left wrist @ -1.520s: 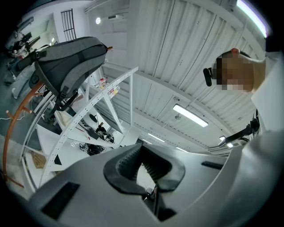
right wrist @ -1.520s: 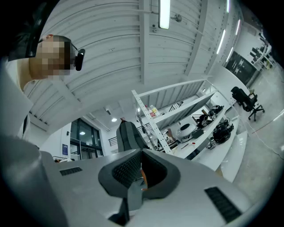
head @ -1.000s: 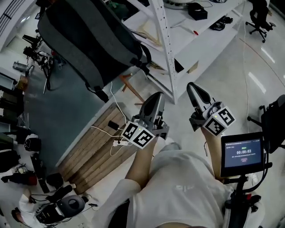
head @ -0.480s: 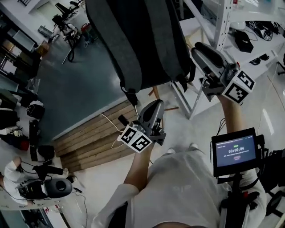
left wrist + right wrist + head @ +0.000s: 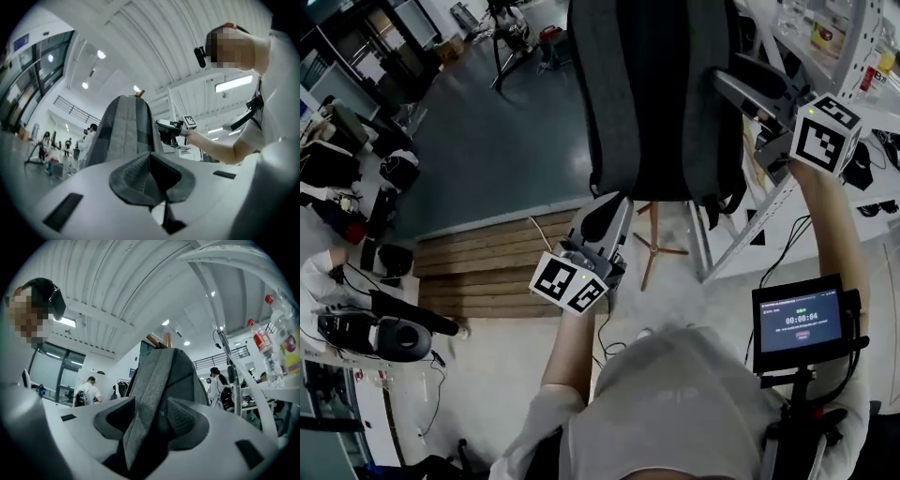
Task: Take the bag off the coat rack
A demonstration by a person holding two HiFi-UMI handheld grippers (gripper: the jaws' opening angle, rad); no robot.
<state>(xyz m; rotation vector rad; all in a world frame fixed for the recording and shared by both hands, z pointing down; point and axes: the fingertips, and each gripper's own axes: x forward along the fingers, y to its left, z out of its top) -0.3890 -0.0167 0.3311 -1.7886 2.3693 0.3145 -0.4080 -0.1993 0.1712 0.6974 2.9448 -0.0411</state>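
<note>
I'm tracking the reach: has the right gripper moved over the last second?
Yes. The right gripper has risen to the hanging bag: earlier well clear of it, its jaws now straddle a strap.

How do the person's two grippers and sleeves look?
The left gripper and right gripper are light grey, with tapered jaws and dark textured pads. Each carries a white cube with black square markers. The person wears a white short-sleeved shirt.

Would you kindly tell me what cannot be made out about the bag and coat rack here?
- Bag top and hanging loop: cut off by the head view's upper edge.
- Coat rack pole and hooks: behind the bag; both gripper views show only wooden tips.
- Screen small print: too small in head view.
</note>
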